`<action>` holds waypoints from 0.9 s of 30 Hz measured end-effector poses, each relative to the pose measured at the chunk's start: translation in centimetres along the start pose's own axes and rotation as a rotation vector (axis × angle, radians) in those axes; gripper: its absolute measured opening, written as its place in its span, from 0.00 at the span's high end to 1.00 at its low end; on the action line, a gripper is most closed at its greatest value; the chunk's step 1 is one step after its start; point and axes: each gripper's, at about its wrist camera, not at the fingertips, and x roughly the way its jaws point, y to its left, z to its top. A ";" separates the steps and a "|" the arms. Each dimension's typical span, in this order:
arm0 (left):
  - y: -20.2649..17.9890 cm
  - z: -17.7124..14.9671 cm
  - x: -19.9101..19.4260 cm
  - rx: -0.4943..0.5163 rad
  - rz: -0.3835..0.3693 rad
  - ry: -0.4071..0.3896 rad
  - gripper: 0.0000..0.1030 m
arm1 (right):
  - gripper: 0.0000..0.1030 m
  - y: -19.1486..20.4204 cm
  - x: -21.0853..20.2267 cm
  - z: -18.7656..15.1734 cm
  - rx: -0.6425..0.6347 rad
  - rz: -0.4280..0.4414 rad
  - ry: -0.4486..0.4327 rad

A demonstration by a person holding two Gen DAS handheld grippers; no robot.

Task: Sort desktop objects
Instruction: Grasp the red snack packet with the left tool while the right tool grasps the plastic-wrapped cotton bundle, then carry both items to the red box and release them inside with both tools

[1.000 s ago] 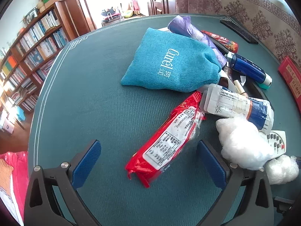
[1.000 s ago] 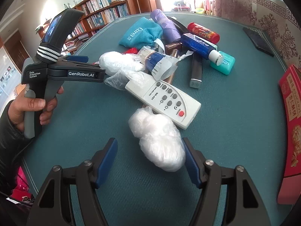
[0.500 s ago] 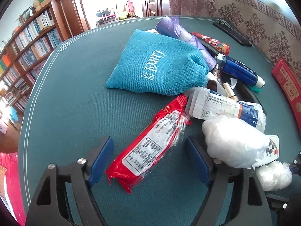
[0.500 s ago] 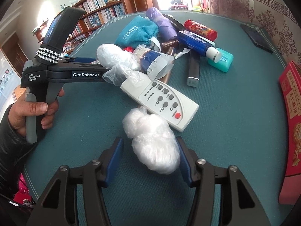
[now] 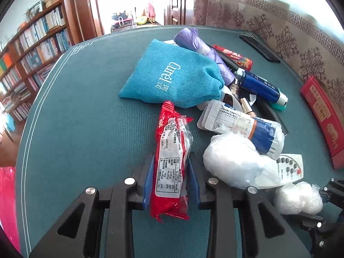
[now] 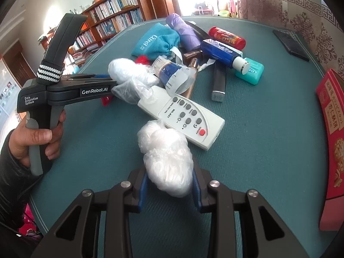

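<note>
Desktop objects lie heaped on a green table (image 5: 86,129), beyond both grippers. Largest is the teal cloth pouch (image 5: 174,77), ahead of the left gripper (image 5: 171,180), with a purple folded umbrella (image 5: 204,51) behind it. A red box (image 6: 331,129) sits far right of the right gripper (image 6: 169,182). A white remote (image 6: 182,116) lies just beyond the right gripper, touching the plastic bundle that gripper holds. Past it are a blue tube (image 6: 221,53), a red can (image 6: 228,35) and a small teal case (image 6: 250,71).

The left gripper's jaws have just been closing and now pinch a red snack packet (image 5: 172,161), blue pads pressed on both its sides, the packet running forward toward the pouch. The right gripper's jaws have likewise been closing, and they squeeze a white crumpled plastic bundle (image 6: 167,159). A second bundle (image 5: 232,161) lies right of the left gripper.
</note>
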 end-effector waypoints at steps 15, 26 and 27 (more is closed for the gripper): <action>-1.5 -0.2 -5.1 -0.045 -0.017 -0.084 0.69 | 0.64 -2.1 -4.4 -0.2 0.066 0.037 -0.133; -8.7 1.1 -7.4 0.057 -0.115 -0.114 0.69 | 0.64 -6.3 -9.6 -1.4 0.182 -0.027 -0.281; -9.7 1.2 -7.3 0.069 -0.128 -0.112 0.69 | 0.64 -7.0 -10.2 -1.6 0.197 -0.040 -0.296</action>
